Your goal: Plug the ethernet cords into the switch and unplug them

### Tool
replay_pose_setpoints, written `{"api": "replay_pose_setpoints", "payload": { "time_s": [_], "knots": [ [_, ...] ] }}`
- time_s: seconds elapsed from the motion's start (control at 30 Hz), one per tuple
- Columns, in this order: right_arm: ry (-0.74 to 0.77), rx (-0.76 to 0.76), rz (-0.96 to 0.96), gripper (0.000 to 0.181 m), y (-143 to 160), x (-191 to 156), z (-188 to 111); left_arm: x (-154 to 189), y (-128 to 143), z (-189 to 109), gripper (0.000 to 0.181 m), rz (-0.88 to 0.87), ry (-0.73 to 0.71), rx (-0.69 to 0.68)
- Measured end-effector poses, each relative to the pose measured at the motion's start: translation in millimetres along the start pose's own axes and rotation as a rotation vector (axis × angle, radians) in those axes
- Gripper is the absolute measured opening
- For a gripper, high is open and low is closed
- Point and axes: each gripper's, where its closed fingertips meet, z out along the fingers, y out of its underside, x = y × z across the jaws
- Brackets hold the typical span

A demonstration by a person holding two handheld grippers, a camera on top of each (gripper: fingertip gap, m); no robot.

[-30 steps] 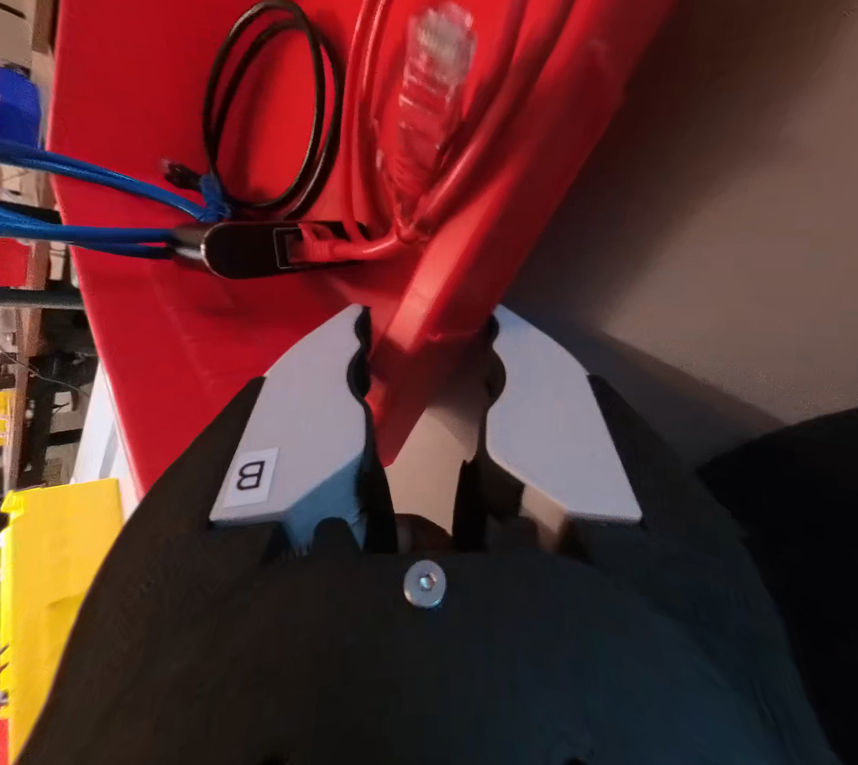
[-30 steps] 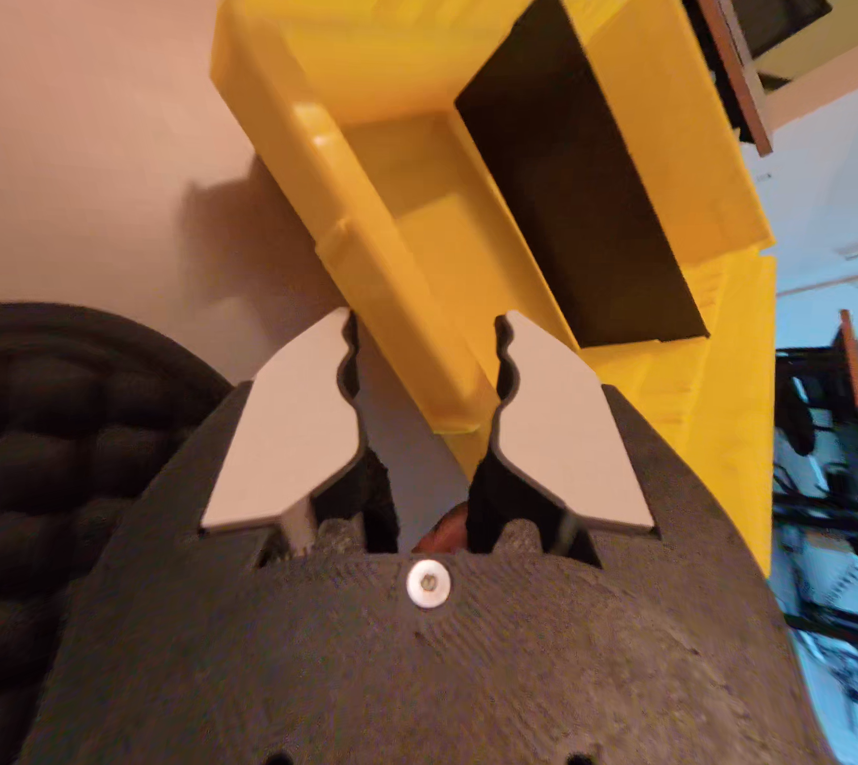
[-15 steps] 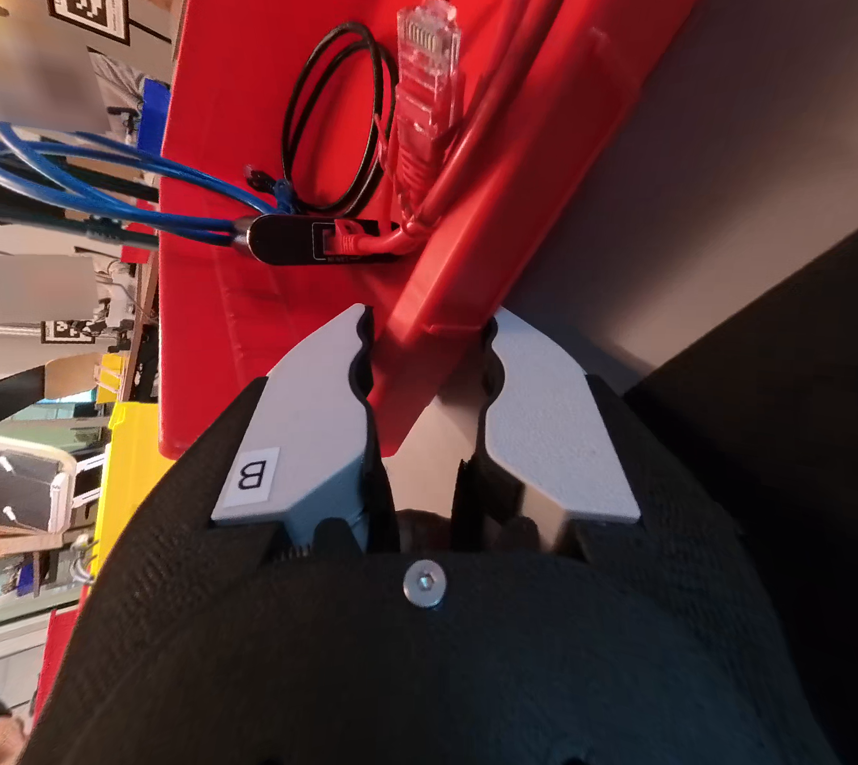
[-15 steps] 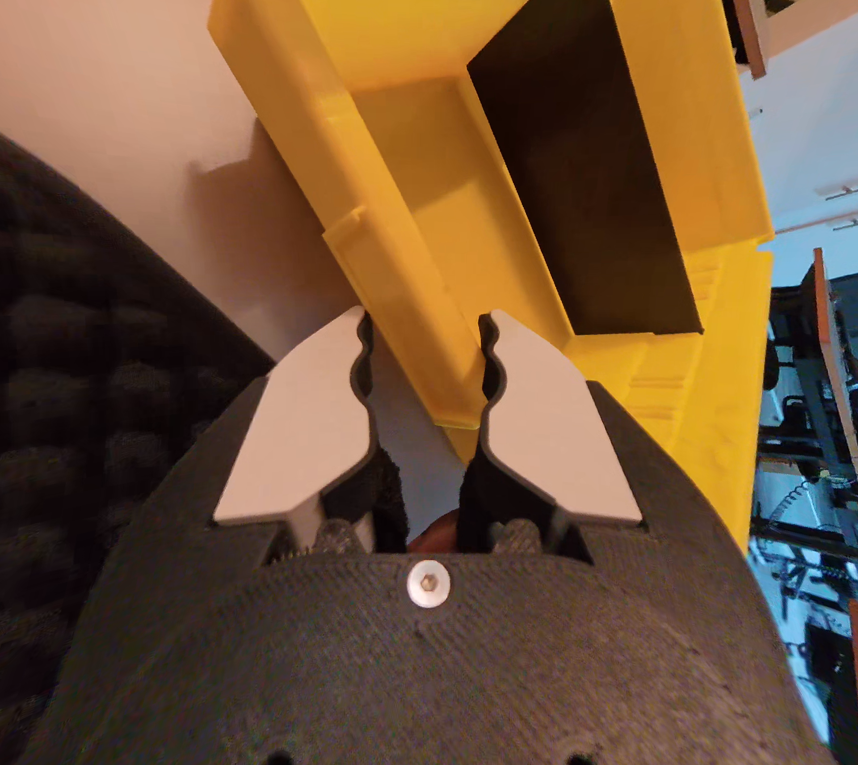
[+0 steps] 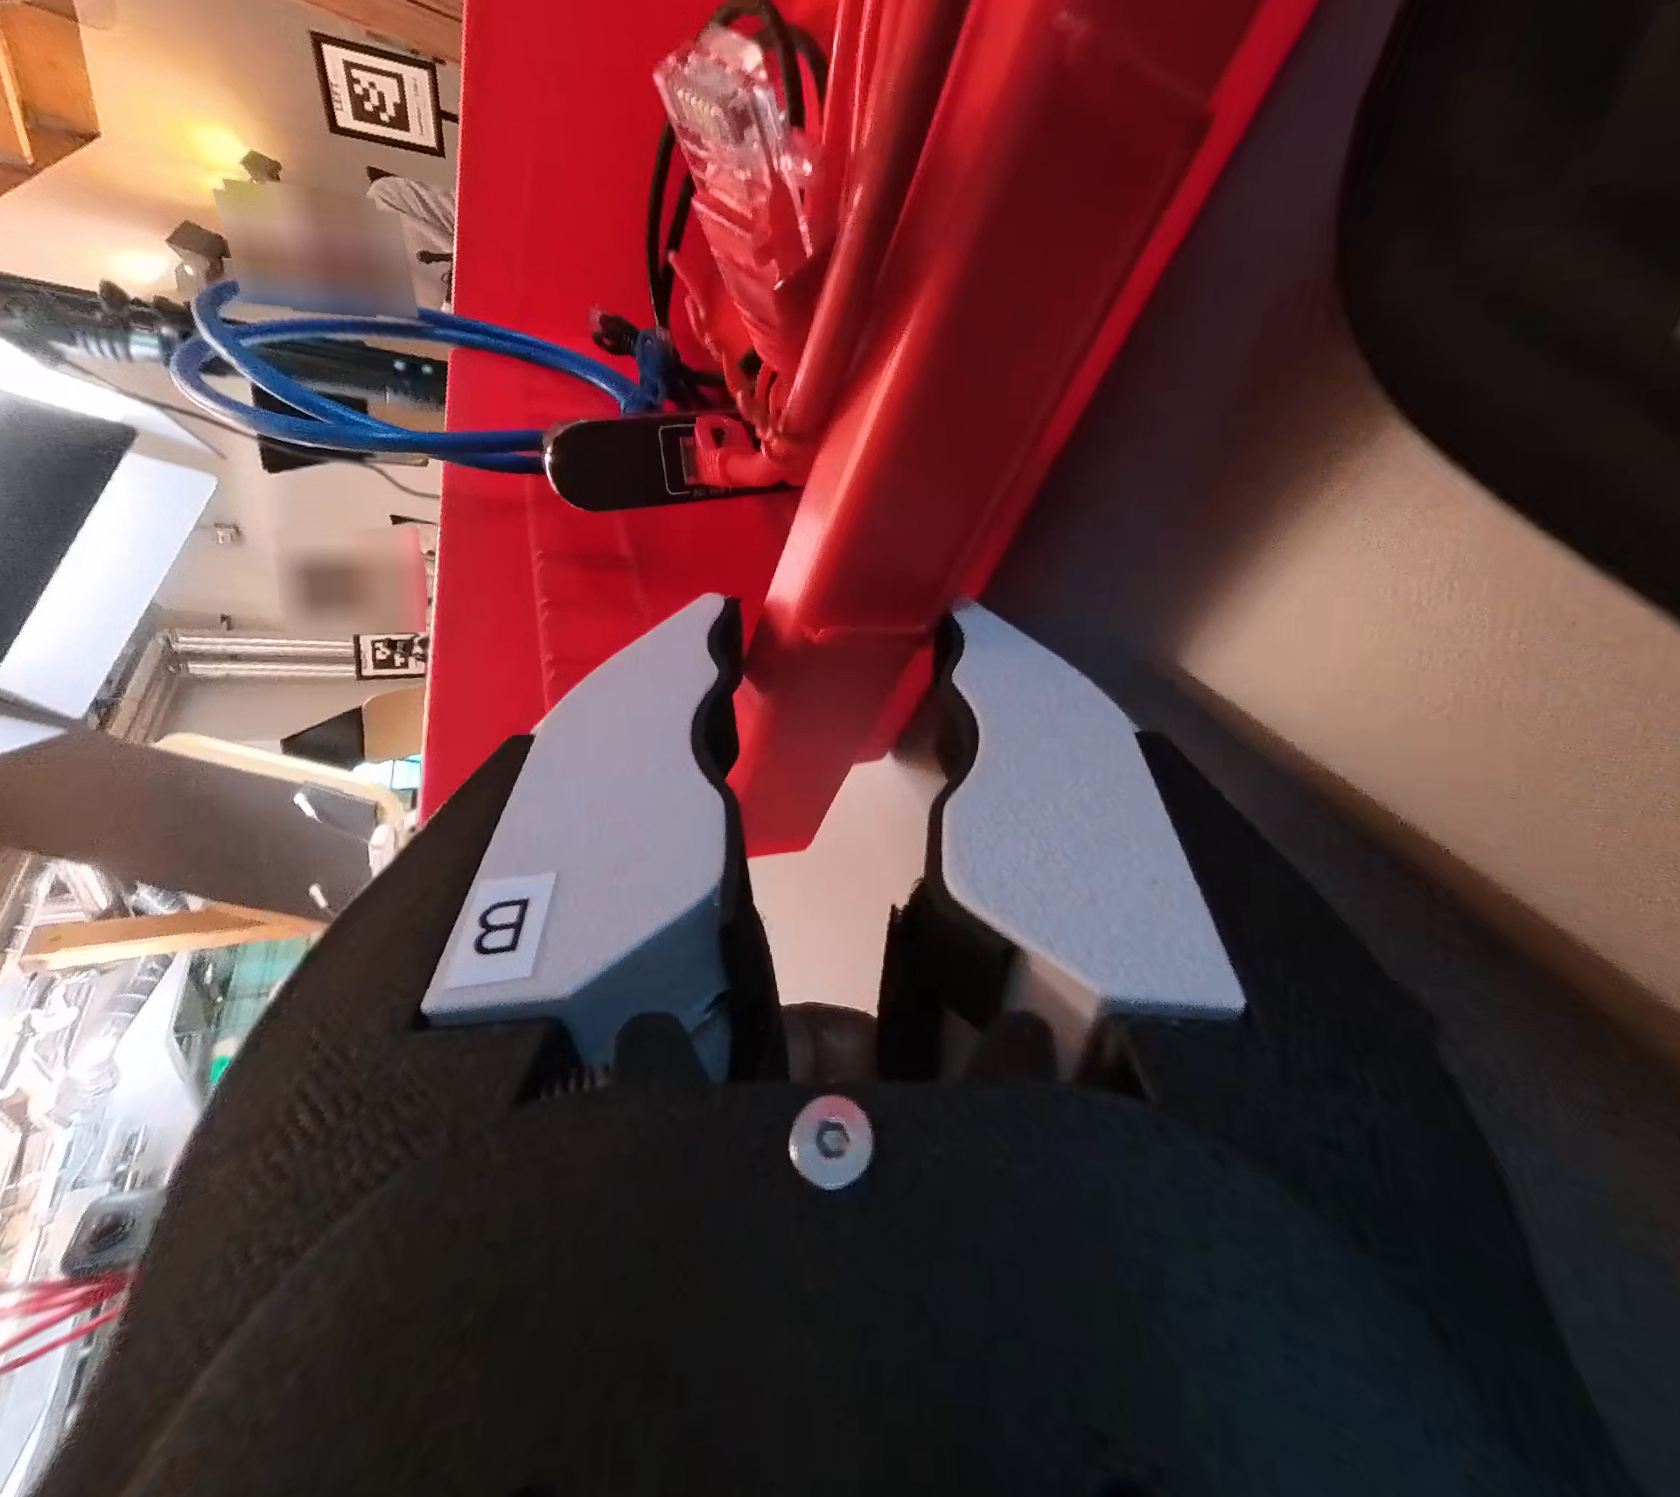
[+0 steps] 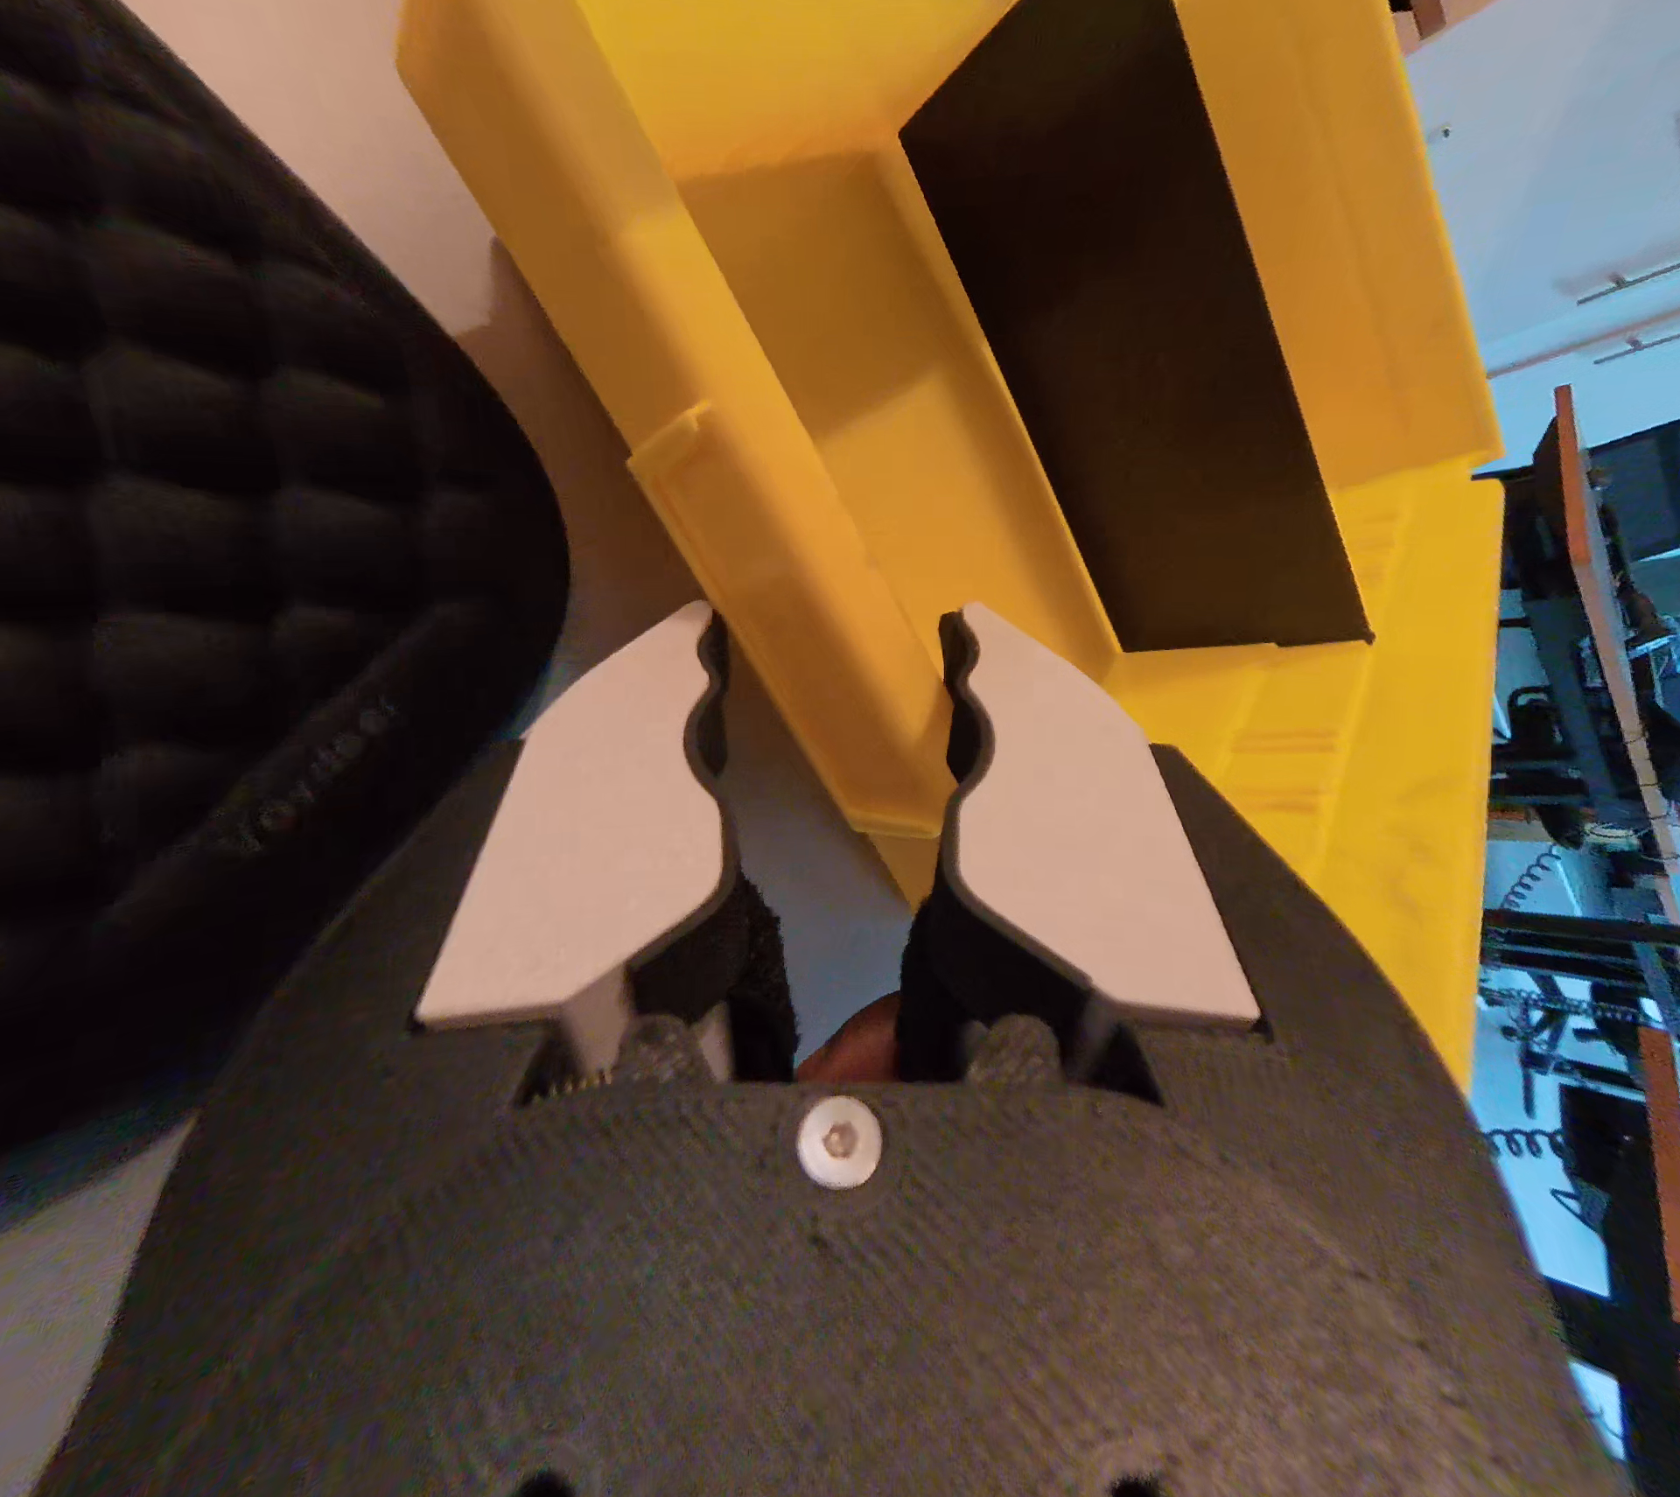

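Note:
In the left wrist view, a red bin (image 5: 582, 90) holds a small black switch (image 5: 627, 464). A red ethernet cord (image 5: 895, 117) is plugged into it, and the cord's clear free plug (image 5: 727, 108) points up. Blue ethernet cords (image 5: 364, 422) run from the switch out over the bin's left edge. A thin black cord coil (image 5: 668, 226) lies behind the plug. My left gripper (image 5: 841, 635) is shut on the red bin's rim. In the right wrist view, my right gripper (image 6: 832, 622) is shut on the side wall of a yellow bin (image 6: 727, 381).
The yellow bin has a black divider panel (image 6: 1136, 363) inside. A black padded object (image 6: 227, 453) lies left of the right gripper and also shows at the upper right of the left wrist view (image 5: 1545, 181). Both bins rest on a pale surface (image 5: 1364, 726). Cluttered room lies beyond. The gap from one gripper's tips to the other's is roughly 70 cm.
The right gripper's fingers closed in on the yellow bin's wall. The left view swung, so more of the room shows at left; the black padded object takes up more of both views.

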Motion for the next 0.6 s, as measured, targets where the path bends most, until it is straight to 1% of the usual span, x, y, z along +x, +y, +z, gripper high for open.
{"api": "replay_pose_setpoints", "payload": {
  "time_s": [0.1,0.17,0.2,0.27,0.3,0.37,0.4,0.43,0.5,0.53,0.57,0.6],
  "knots": [
    [-0.003,0.012,0.008,0.047,8,0,-8,0,13,-9,0.041,-0.025,0.021,-0.019],
    [-0.023,0.063,0.023,0.054,3,-2,-17,1,15,-15,0.044,-0.079,0.056,-0.010],
    [-0.036,0.133,0.054,0.056,-6,-3,-24,0,11,-20,0.049,-0.156,0.072,0.018],
    [-0.089,0.323,0.155,0.058,-30,-5,-43,-3,2,-30,0.059,-0.380,0.141,0.071],
    [-0.114,0.428,0.219,0.058,-44,-3,-54,-9,-2,-35,0.059,-0.468,0.148,0.094],
    [-0.132,0.615,0.332,0.058,-68,6,-73,-34,-12,-45,0.052,-0.675,0.100,0.150],
    [-0.139,0.687,0.366,0.057,-78,9,-80,-40,-16,-49,0.055,-0.769,0.131,0.155],
    [-0.146,0.745,0.394,0.056,-88,10,-86,-41,-21,-53,0.062,-0.846,0.197,0.152],
    [-0.179,0.808,0.440,0.052,-104,8,-88,-39,-30,-59,0.063,-0.921,0.288,0.131],
    [-0.219,0.812,0.447,0.052,-111,1,-85,-33,-33,-60,0.064,-0.926,0.331,0.095],
    [-0.268,0.798,0.443,0.052,-117,-9,-80,-26,-35,-60,0.069,-0.923,0.371,0.055],
    [-0.316,0.772,0.429,0.052,-121,-20,-73,-21,-37,-57,0.071,-0.912,0.393,0.030]
  ]
}}
